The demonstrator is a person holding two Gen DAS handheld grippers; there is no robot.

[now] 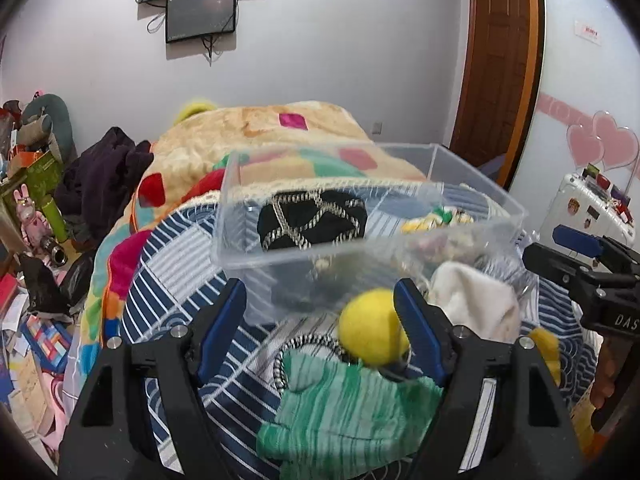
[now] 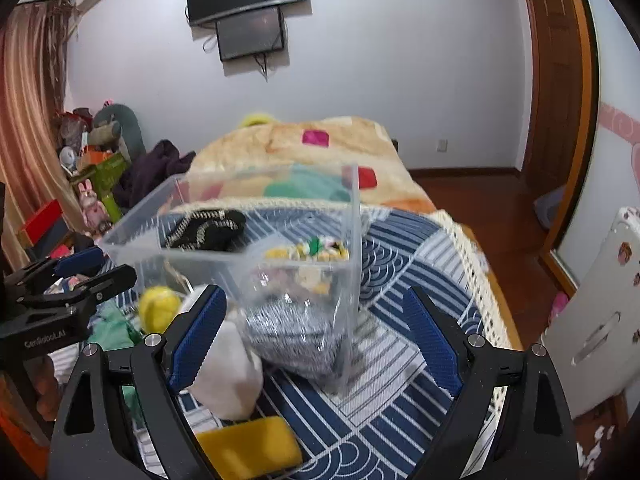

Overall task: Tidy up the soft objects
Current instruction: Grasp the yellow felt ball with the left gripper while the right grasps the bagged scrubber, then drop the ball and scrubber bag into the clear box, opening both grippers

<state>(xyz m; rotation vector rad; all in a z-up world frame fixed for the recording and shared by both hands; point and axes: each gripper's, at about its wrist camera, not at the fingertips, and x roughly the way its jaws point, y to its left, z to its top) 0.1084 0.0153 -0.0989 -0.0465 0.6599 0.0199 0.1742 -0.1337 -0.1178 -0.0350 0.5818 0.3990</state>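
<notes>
Both grippers gaped wide, empty. Your left gripper (image 1: 320, 328) was nearest: yellow ball (image 1: 374, 326) lay just before bin (image 1: 500, 196), against its right finger. Your right gripper (image 2: 316, 336) faced bin corner, white cloth (image 2: 230, 372) beside.

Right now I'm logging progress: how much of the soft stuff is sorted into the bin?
Done: a black patterned cloth and small colourful pieces lie in the clear bin. In hand: nothing; the left tool and right tool are open. Left on the bed: yellow ball, green cloth, white cloth, yellow sponge.
</notes>
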